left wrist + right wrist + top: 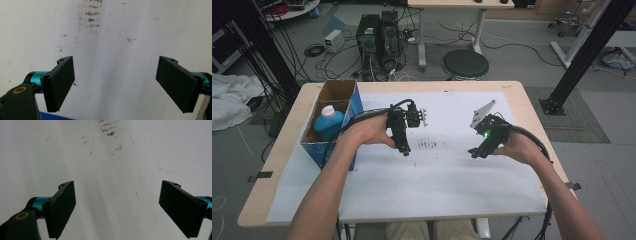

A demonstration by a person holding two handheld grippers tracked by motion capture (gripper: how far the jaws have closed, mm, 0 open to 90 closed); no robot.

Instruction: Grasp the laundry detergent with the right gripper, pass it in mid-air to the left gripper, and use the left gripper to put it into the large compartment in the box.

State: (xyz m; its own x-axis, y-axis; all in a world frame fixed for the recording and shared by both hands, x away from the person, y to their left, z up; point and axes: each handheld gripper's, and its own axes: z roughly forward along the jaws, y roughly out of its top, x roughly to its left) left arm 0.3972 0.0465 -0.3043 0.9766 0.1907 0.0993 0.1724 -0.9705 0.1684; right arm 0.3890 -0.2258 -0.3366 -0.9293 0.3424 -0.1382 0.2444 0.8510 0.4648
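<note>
The left claw [405, 150] is hovering just left of the middle of the high view, a hand [371, 131] gripping it from the left side. In the left gripper view its two black jaws are standing wide apart with nothing between them [116, 85], and they are pointing down at the white sheet [112, 50] that is covering the bench.

The right claw [473, 151] is sitting right of the middle of the high view, held by the other hand [518, 146], with a green light glowing on its body and a grey three-cornered plate [482, 112] sticking up above it. In the right gripper view its jaws are likewise spread wide and are gripping nothing [117, 207], facing the same white sheet [112, 177].

Between the two claws, at the middle of the high view, a patch of dark smudges [428, 145] is marking the sheet; similar smudges are showing at the top of both gripper views.

At the left of the high view an open cardboard box [343, 92] with blue sides is standing on the wooden bench [287, 135], and a blue bottle with a white cap [329, 122] is standing upright inside it. Beyond the bench, at the top of the frame, a round black stool [465, 64] and two computer towers [379, 37] are standing on the floor among cables.
</note>
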